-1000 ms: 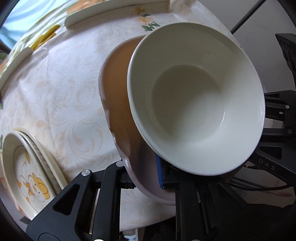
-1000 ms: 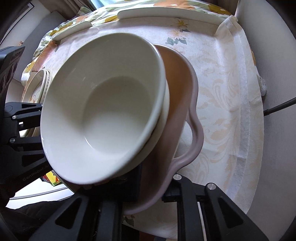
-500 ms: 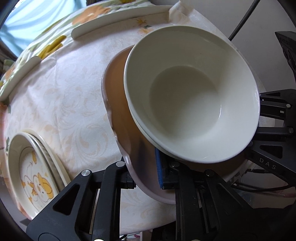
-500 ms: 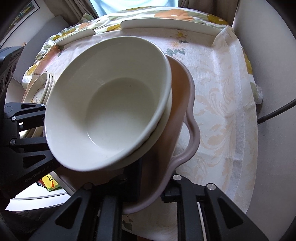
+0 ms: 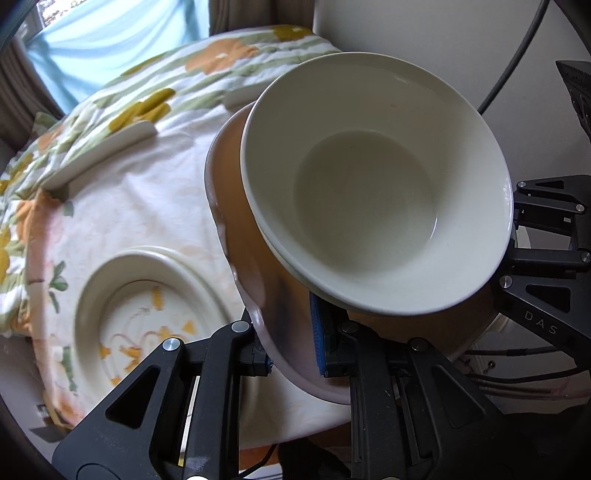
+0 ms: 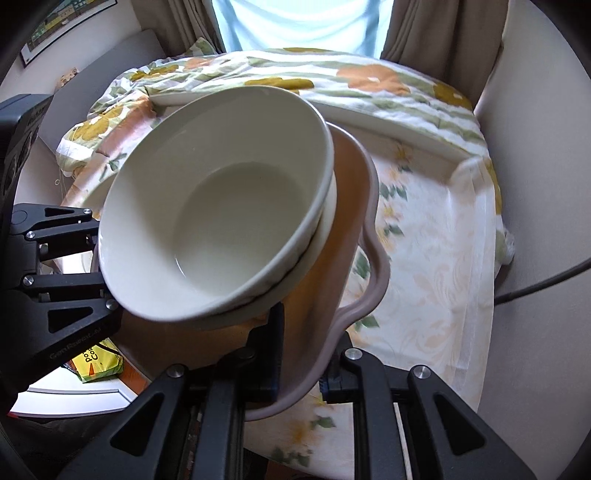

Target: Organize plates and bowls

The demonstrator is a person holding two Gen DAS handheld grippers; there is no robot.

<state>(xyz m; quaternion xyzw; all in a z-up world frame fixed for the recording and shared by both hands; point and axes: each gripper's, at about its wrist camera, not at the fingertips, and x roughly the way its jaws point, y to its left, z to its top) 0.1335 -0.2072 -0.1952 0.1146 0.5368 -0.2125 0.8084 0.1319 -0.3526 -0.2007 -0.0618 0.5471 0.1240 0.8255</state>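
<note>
cream bowl [image 5: 373, 206], mauve dish [image 6: 354, 258], floral tablecloth [image 5: 122, 206]

Window [image 6: 295, 22]: behind the table, covered by a pale blue sheer; daylight comes through it.
Curtains [image 6: 439, 33]: brown, hanging at both sides of the window.
Table [image 5: 155, 206]: under a cream cloth with a faint orange scroll pattern.
Quilt [image 6: 280, 77]: floral, orange and mustard blooms with green leaves, bunched along the table's far edge.
Wall [image 6: 543, 122]: plain off-white, to the right of the table.
Cable [image 6: 543, 284]: dark, running across that wall.
Picture [image 6: 62, 18]: framed, upper left wall, details too small to read.
Yellow packet [image 6: 98, 363]: lower left, below table level, print partly hidden.
</note>
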